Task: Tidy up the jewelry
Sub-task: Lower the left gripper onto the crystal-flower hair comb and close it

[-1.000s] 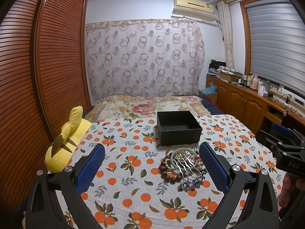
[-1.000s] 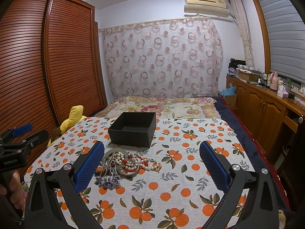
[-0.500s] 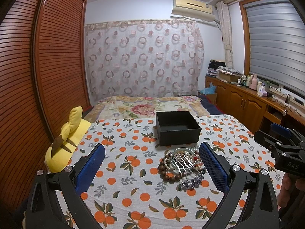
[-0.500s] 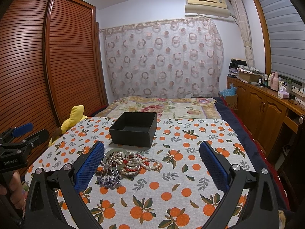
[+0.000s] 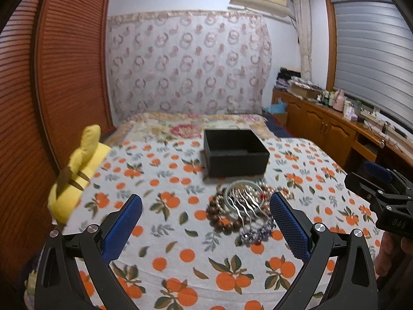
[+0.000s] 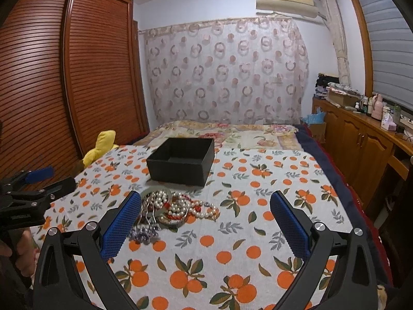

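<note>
Black box [image 6: 182,160] blocks behind jewelry pile [image 6: 175,208]; cloth [image 6: 258,222] rightward lies open

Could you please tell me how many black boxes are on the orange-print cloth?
1. The open black box sits on the cloth just beyond the jewelry pile.

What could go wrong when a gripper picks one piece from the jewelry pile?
The necklaces, the wooden beads and the hair comb lie tangled in one heap, so lifting one may drag the others. The cloth is soft, and fingers could pinch it. The box is light-looking and could slide if bumped.
</note>
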Demonstrator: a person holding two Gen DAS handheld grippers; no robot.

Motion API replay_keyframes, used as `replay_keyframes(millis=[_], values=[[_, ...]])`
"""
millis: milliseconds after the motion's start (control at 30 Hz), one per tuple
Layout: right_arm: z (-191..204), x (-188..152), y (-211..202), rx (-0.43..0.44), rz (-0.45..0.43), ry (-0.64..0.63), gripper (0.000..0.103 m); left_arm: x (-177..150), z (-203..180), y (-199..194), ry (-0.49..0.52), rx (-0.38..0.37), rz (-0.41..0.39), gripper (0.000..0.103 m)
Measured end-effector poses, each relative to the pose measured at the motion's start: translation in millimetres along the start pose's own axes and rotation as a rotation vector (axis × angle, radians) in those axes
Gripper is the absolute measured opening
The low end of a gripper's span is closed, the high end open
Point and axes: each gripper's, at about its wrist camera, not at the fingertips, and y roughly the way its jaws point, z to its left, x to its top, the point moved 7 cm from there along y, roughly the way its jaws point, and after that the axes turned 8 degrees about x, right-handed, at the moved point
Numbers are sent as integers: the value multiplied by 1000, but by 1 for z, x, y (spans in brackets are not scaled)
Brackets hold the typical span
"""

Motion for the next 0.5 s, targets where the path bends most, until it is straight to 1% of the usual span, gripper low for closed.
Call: replay_keyframes(millis=[100,200,300,500], values=[[-3,-7,3,7,18,-3,101,-10,-5,13,6,-28,28,96],[-6,-14,4,16,36,-10,97,-17,-12,22,20,-51,56,96],[-9,-20,6,16,51,-12,96,-24,-20,30,33,-76,83,96],[-20,-28,10,2,79,-9,96,-41,-40,50,50,-157,166,96]])
